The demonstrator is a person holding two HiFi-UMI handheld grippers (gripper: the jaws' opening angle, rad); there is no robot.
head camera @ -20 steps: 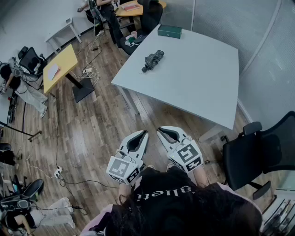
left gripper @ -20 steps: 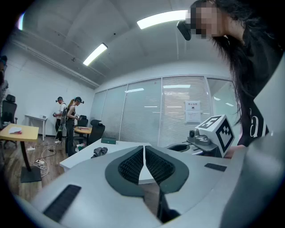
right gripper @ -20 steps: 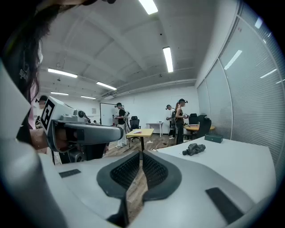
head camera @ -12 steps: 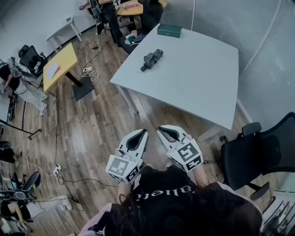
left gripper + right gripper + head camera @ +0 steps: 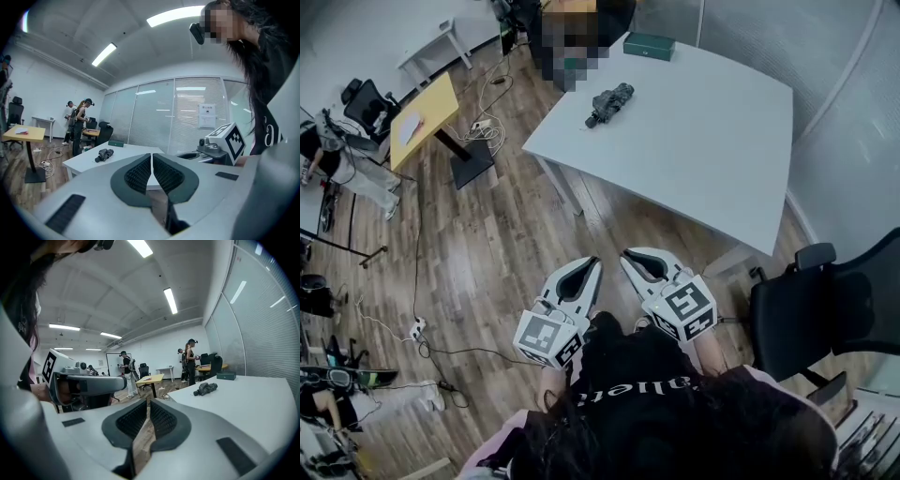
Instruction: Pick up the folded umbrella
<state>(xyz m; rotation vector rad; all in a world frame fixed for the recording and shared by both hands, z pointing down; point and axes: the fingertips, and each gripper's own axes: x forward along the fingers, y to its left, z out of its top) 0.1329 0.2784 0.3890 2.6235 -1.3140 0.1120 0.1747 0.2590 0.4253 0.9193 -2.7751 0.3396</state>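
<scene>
The folded umbrella (image 5: 609, 103), dark grey and bundled, lies near the far left corner of the white table (image 5: 694, 169); it also shows small in the left gripper view (image 5: 103, 154) and the right gripper view (image 5: 205, 389). Both grippers hang side by side over the wooden floor, well short of the table's near edge. My left gripper (image 5: 592, 266) is shut with nothing between its jaws. My right gripper (image 5: 628, 257) is shut and empty too.
A green box (image 5: 648, 45) sits at the table's far edge. A black office chair (image 5: 825, 309) stands at the right. A yellow table (image 5: 422, 117) and cables (image 5: 412, 328) lie on the floor to the left. Other people stand far off.
The view has shifted a little toward the table; the umbrella and table sit higher in the head view. Both grippers keep the same pose, shut and side by side.
</scene>
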